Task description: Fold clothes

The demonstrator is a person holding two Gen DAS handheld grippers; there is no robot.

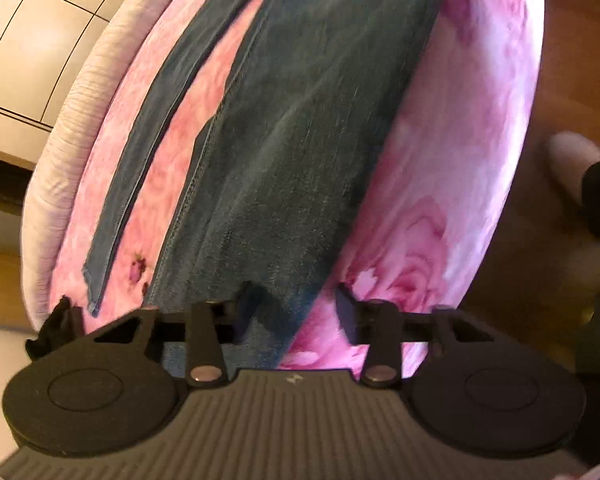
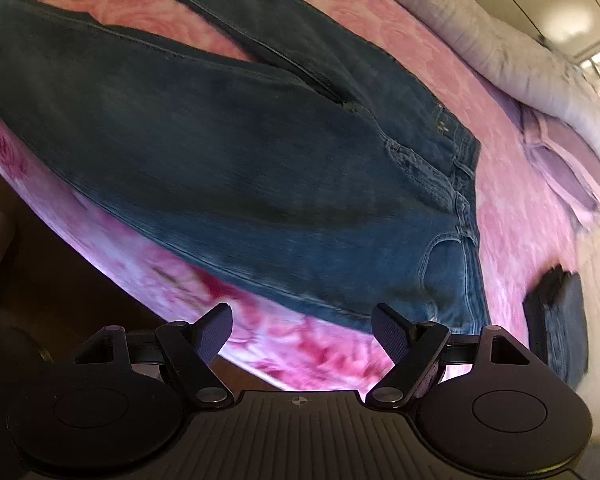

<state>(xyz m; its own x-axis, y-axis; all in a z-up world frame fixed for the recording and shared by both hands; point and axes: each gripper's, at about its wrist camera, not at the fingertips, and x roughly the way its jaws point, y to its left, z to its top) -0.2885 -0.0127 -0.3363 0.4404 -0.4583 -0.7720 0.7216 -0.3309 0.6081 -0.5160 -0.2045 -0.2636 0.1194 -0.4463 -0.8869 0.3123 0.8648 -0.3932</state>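
Note:
A pair of dark blue jeans [image 1: 300,128] lies spread on a bed with a pink rose-print cover [image 1: 452,184]. In the left wrist view my left gripper [image 1: 296,304] is open at the hem end of the near leg, whose cloth lies between the fingers. The other leg [image 1: 148,160] lies to the left, apart from it. In the right wrist view the jeans [image 2: 228,168] run from the waistband on the right to the legs on the left. My right gripper [image 2: 304,328] is open and empty, at the bed's edge just short of the hip.
A rolled pale quilt [image 2: 520,60] lies along the far side of the bed [image 2: 512,220]. A lilac garment [image 2: 572,172] sits beside it. A folded dark garment [image 2: 560,320] lies at the right. Wooden floor [image 1: 560,80] lies beside the bed.

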